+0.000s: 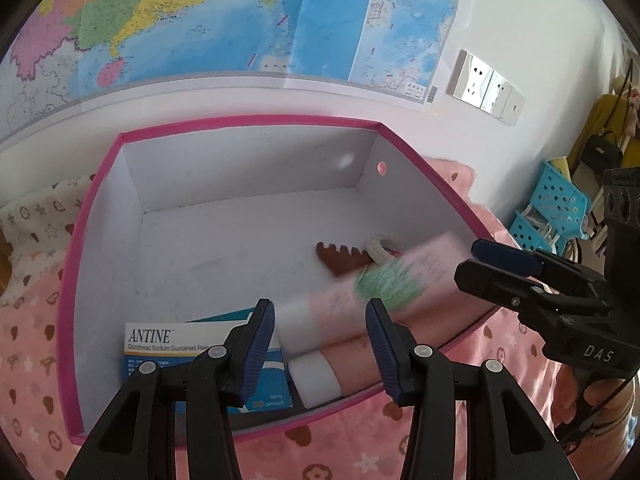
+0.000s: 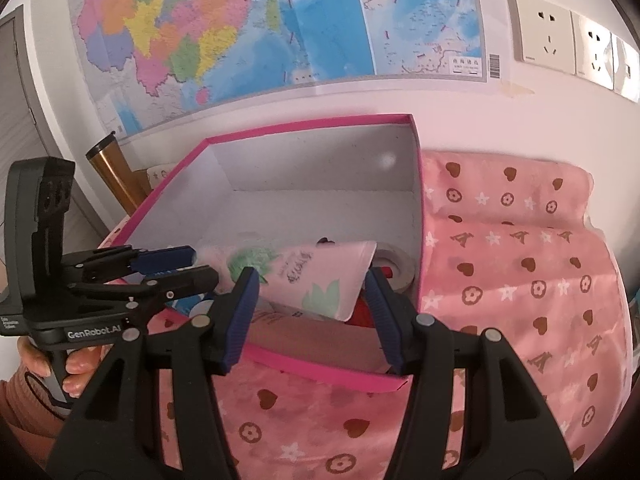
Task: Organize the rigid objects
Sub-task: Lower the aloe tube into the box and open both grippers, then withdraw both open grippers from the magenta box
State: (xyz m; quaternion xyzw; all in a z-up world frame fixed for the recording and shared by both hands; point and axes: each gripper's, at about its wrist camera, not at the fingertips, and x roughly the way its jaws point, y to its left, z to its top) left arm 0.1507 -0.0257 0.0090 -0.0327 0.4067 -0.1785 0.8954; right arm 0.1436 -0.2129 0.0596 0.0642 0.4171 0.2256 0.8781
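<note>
A pink-rimmed white box (image 1: 96, 184) sits on a pink blanket; it also shows in the right wrist view (image 2: 304, 126). Inside lie an ANTINE medicine box (image 1: 168, 340), a brown comb (image 1: 340, 258), a tape roll (image 1: 382, 248), and two pink tubes. One pink tube with a green leaf print (image 1: 384, 280) is blurred, tilted above the other; it also shows in the right wrist view (image 2: 312, 276). My left gripper (image 1: 320, 344) is open over the box's near edge, empty. My right gripper (image 2: 310, 312) is open, with the tube just beyond its fingertips.
A map (image 1: 240, 20) hangs on the wall behind the box, with wall sockets (image 2: 560, 36) to the right. Blue baskets (image 1: 552, 208) stand at the right. A gold-and-black flask (image 2: 114, 172) stands left of the box. The pink blanket (image 2: 520, 272) spreads right and front.
</note>
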